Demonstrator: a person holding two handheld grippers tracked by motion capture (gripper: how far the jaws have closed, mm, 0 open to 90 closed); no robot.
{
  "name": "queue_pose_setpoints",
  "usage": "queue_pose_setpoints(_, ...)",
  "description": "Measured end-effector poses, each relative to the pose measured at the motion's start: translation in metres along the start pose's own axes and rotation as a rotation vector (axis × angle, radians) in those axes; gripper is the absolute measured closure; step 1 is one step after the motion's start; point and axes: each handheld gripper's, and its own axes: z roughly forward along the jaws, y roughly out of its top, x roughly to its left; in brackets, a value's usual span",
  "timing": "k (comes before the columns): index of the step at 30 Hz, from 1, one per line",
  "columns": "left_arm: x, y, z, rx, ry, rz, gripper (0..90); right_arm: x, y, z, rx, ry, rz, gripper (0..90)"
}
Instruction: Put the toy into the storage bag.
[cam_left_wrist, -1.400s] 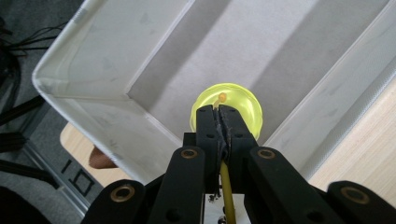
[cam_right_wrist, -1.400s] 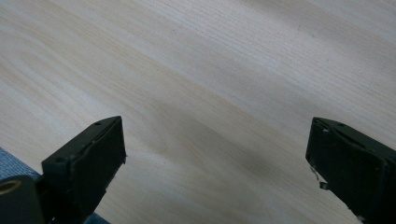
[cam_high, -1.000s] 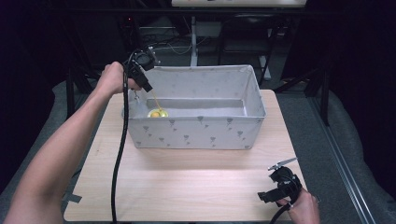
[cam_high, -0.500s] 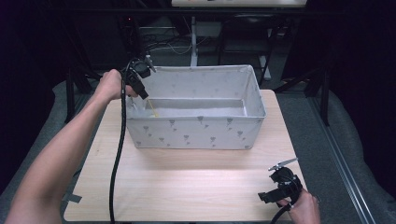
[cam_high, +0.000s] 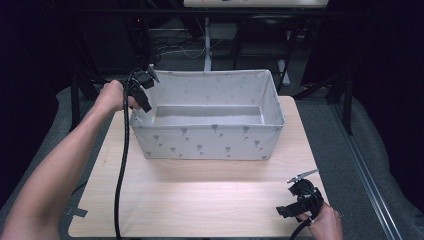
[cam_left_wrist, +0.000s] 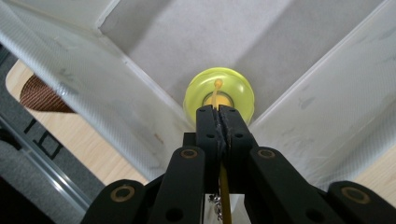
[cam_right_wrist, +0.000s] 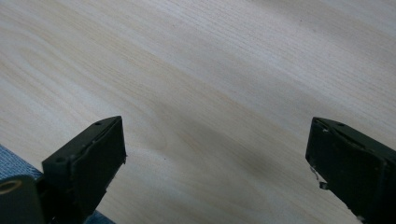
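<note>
Over the grey cloth bin's (cam_high: 210, 137) corner, the left gripper (cam_left_wrist: 218, 116) pinches a yellow yo-yo's (cam_left_wrist: 219, 95) string (cam_left_wrist: 224, 186) tight; lift slowly. The right gripper's (cam_right_wrist: 217, 154) fingers gape wide, empty.

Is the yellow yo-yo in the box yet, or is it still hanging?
Nearly in. The left gripper is over the box's left corner, shut on the string, and the yo-yo hangs below it inside the box; whether it touches the floor I cannot tell. Left to do: lower it and let go. The right gripper waits open over the table, holding nothing.
</note>
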Motion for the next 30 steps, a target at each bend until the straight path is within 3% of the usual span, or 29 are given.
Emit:
queue_pose_setpoints(8,0.0,-0.002,0.003,-0.008,-0.011,-0.005,87.0,0.0,0.0,0.0,0.012,-0.011,-0.006,4.5)
queue_pose_setpoints(11,-0.002,0.0,0.003,-0.017,-0.011,-0.008,81.6,0.0,0.0,-0.001,0.012,-0.01,-0.001,4.5)
queue_pose_setpoints(16,-0.004,0.0,0.0,-0.055,0.01,-0.043,50.7,0.0,0.0,0.0,0.003,0.003,0.004,4.5)
queue_pose_setpoints(21,-0.007,-0.002,-0.012,-0.105,0.016,-0.057,28.4,0.0,0.0,-0.001,0.008,-0.012,-0.005,4.5)
queue_pose_setpoints(25,-0.01,-0.007,-0.025,-0.143,0.017,-0.058,15.2,0.0,0.0,-0.001,0.007,-0.013,-0.004,4.5)
queue_pose_setpoints(30,-0.013,-0.016,-0.041,-0.181,0.032,-0.062,5.9,0.0,0.0,-0.001,0.009,-0.013,-0.008,4.5)
